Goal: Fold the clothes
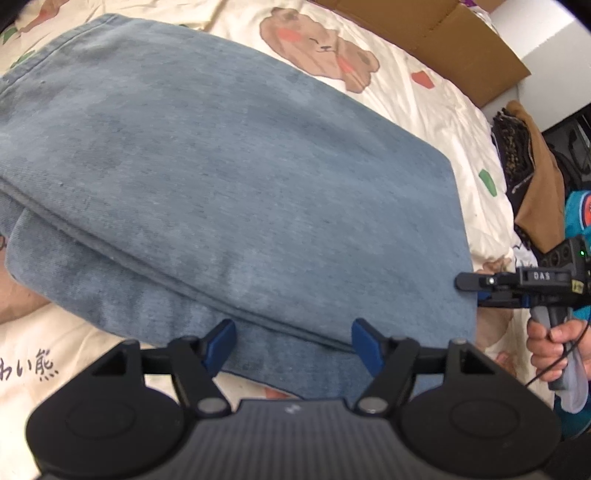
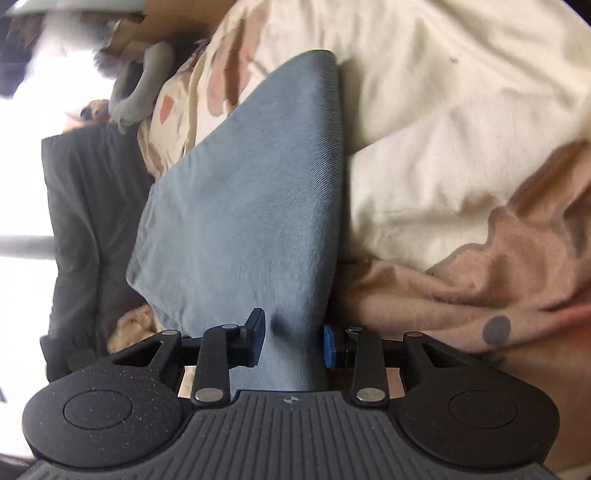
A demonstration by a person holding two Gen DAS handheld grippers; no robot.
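Jeans (image 1: pixel 229 177): one pair, blue denim with a twill weave, folded into a thick oblong with stacked layers; lies on the bed.
Sheet (image 1: pixel 436 110): one, cream, crumpled, printed with brown bears.
Box (image 1: pixel 443 33): one, brown cardboard, at the bed's far edge.
Left gripper (image 1: pixel 293 347): jaws wide, nothing between, above the near edge.
Right gripper (image 2: pixel 291 341): narrow, blue pads clamping the jeans' folded edge.
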